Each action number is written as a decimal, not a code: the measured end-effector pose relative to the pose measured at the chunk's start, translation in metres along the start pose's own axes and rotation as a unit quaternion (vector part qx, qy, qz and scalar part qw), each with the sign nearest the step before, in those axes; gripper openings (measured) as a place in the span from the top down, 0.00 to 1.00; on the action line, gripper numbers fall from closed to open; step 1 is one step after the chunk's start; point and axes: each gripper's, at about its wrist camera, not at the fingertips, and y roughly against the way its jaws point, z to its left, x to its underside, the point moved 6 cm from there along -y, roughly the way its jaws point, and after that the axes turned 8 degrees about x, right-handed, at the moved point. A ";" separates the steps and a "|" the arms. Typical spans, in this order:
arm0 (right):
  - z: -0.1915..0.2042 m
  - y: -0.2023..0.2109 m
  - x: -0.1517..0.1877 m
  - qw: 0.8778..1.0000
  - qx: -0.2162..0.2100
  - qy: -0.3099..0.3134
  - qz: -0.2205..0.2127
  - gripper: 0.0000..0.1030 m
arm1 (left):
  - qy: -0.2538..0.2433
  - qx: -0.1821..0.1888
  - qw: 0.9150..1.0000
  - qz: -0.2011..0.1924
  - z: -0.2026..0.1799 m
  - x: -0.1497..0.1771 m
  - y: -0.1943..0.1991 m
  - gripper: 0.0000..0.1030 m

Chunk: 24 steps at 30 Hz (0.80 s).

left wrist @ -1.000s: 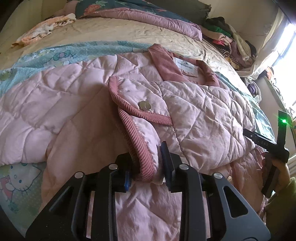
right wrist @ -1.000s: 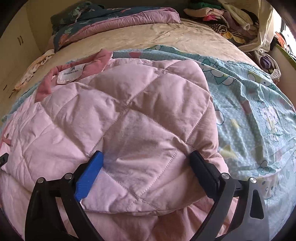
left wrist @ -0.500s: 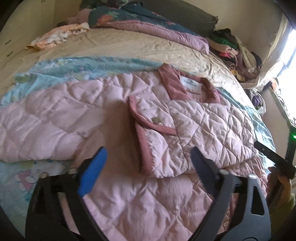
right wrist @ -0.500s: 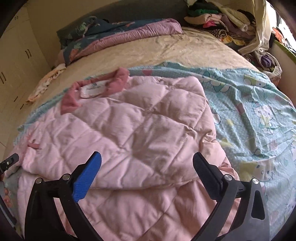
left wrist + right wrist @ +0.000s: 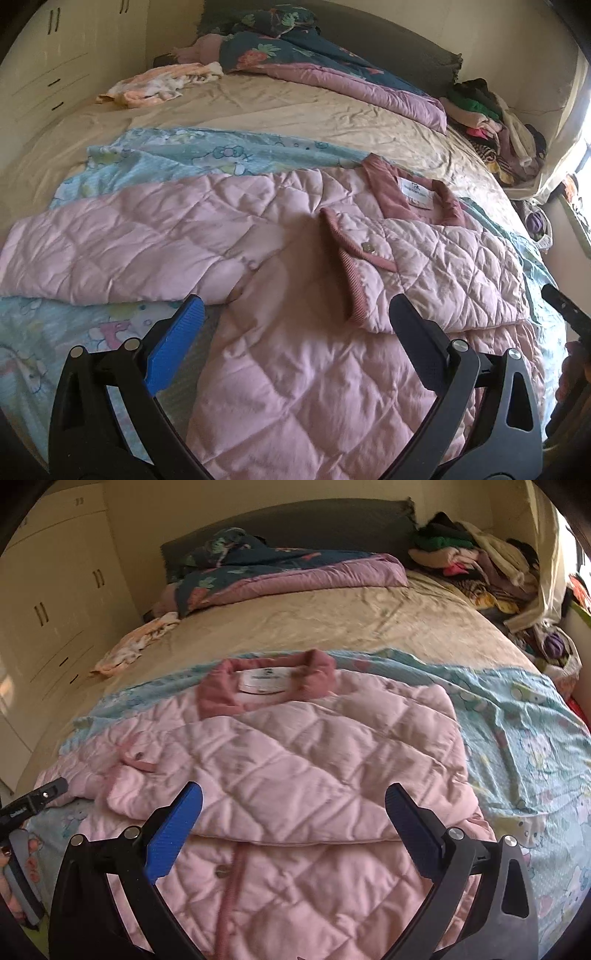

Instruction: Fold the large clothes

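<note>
A pink quilted jacket (image 5: 303,354) lies on the bed, collar and white label away from me. Its right sleeve (image 5: 443,273) is folded across the chest, the ribbed cuff with a snap button near the middle. Its left sleeve (image 5: 129,243) stretches out flat to the left. My left gripper (image 5: 295,332) is open and empty above the jacket's lower body. My right gripper (image 5: 293,819) is open and empty above the folded sleeve (image 5: 295,764) of the jacket (image 5: 314,878). The left gripper's tip (image 5: 40,797) shows at the right wrist view's left edge.
A light blue cartoon sheet (image 5: 207,151) lies under the jacket on a beige bed (image 5: 295,110). A dark floral quilt (image 5: 314,62) and a small peach garment (image 5: 159,85) lie at the head. A clothes pile (image 5: 491,118) is at the far right. Cupboards (image 5: 48,609) stand left.
My left gripper let go of the ribbed cuff, opened and drew back. My right gripper, open throughout, also drew back from the folded sleeve. The sleeve stays folded across the chest.
</note>
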 end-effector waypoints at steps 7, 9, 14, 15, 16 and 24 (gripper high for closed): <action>0.038 0.014 0.003 1.000 -0.019 0.019 -0.008 0.04 | 0.014 -0.006 1.000 -0.007 0.015 0.008 0.012 0.09; 0.048 0.017 0.003 0.999 -0.024 0.027 -0.009 0.04 | 0.017 -0.014 1.000 -0.015 0.022 0.008 0.017 0.09; 0.075 0.026 0.003 0.998 -0.034 0.039 -0.021 0.04 | 0.028 -0.027 0.999 -0.023 0.043 0.012 0.024 0.09; 0.082 0.028 0.004 0.998 -0.039 0.043 -0.023 0.04 | 0.032 -0.028 0.999 -0.024 0.047 0.012 0.026 0.09; 0.088 0.029 0.004 0.998 -0.041 0.047 -0.023 0.04 | 0.035 -0.030 0.999 -0.026 0.050 0.013 0.027 0.09; 0.134 0.031 0.006 0.995 -0.076 0.066 -0.014 0.04 | 0.057 -0.043 0.997 -0.034 0.078 0.015 0.036 0.09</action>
